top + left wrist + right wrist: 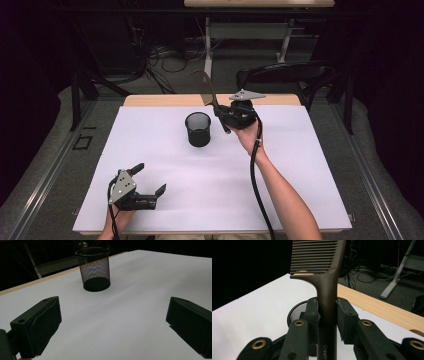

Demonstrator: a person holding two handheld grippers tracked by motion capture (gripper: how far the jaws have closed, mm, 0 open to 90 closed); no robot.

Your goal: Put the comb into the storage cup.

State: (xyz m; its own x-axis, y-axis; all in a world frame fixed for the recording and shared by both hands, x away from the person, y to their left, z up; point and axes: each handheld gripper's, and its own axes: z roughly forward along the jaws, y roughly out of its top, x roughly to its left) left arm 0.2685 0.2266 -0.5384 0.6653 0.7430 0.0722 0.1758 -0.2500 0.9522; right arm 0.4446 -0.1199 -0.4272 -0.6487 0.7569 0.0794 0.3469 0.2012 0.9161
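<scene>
Right gripper (327, 312) is clamped on a dark brown comb (325, 277); I see both jaws pressed against the handle, one each side. Right gripper view gives the detail: comb stands up along the jaws, teeth at the top pointing to that view's left, part of a printed word on the handle below the grip. In the high view the comb (209, 86) is just a thin curved dark strip rising up and left out of the right gripper (222, 111), which the person's right hand (248, 131) holds raised over the far half of the table.

Black mesh cup (198, 129) stands upright on the white table cover (280, 175), just left of the right gripper in the high view. In the right gripper view its rim (295, 311) peeks out behind and below the jaws. Comb isn't in the cup.

Left gripper (150, 180) sits near the front left of the table, well apart from the cup, jaws spread wide with nothing between them. Left gripper view confirms: bare white cover between the jaws, cup (94, 268) ahead in the distance, wooden table edge (37, 281) behind it.
</scene>
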